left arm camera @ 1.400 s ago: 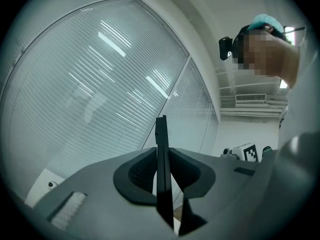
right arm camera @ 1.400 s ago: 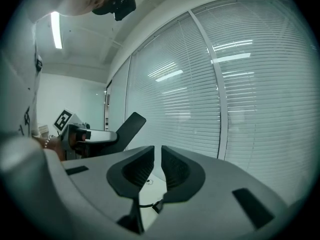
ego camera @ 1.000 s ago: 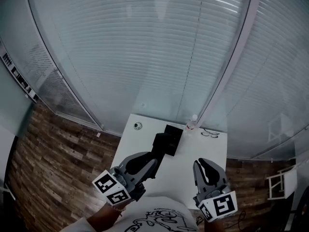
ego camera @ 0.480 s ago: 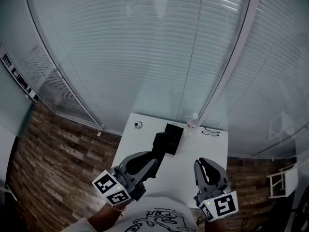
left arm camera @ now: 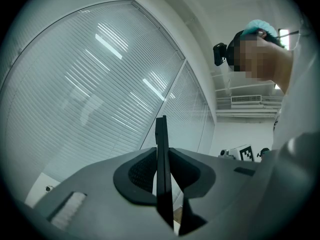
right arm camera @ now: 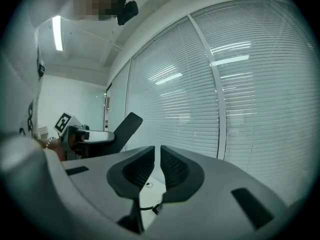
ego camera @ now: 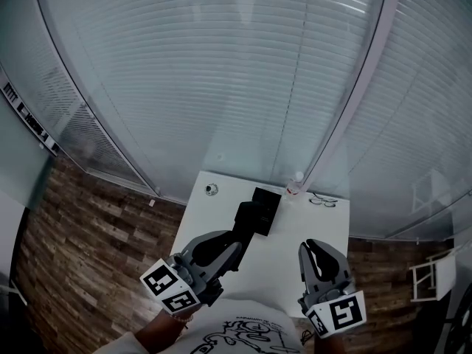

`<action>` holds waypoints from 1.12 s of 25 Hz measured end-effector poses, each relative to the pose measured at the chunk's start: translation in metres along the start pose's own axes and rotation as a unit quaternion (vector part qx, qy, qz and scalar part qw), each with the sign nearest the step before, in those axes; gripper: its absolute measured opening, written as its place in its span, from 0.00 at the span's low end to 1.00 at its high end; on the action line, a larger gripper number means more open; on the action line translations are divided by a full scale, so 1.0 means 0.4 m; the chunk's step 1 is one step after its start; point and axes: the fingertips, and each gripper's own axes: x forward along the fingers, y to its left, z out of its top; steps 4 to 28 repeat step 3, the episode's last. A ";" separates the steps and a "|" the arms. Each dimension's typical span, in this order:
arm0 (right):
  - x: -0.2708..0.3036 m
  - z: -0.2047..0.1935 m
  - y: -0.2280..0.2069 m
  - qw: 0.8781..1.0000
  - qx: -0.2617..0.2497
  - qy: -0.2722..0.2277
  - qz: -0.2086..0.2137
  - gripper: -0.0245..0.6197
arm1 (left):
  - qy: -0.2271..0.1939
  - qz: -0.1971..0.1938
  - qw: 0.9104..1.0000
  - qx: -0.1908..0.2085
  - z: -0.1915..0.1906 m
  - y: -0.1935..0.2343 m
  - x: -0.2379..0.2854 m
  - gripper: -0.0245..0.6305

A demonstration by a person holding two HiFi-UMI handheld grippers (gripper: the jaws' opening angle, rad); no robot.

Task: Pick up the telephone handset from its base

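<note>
**Glass-walled office: handset clamped in the left jaws above a white bench**

Frosted glass walls with lowered blinds are filling most of the head view, with a wood floor below and a white bench standing against the glass.

At the left, the left gripper is pointing roughly level, and its jaws are clamping a black telephone handset. The handset is sitting edge-on between the pads, so they are pressing on a narrow part of it while most of its length is sticking out past the jaws. It appears to be hanging in the air just in front of the black telephone base, which is resting mid-bench.

A small round object is lying near the far left corner. A bottle and a pair of eyeglasses are sitting at the far edge, right of the base.

At the right, the right gripper is hovering over the bench, with its jaws almost together and nothing between them.

The main risk is likely to be the grip. With so much of the handset overhanging, it could be pivoting or sliding between the pads, then dropping onto the base or bench. Whether a cord is attached cannot be made out, and a taut one could be tugging the base along. A wide swing to the right could be knocking over the bottle.
</note>
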 end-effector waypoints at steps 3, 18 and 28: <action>0.003 0.003 -0.002 1.000 -0.001 -0.002 0.001 0.08 | -0.002 -0.001 1.000 0.001 0.002 0.002 0.002 0.15; 0.003 0.003 -0.002 1.000 -0.001 -0.002 0.001 0.08 | -0.002 -0.001 1.000 0.001 0.002 0.002 0.002 0.15; 0.003 0.003 -0.002 1.000 -0.001 -0.002 0.001 0.08 | -0.002 -0.001 1.000 0.001 0.002 0.002 0.002 0.15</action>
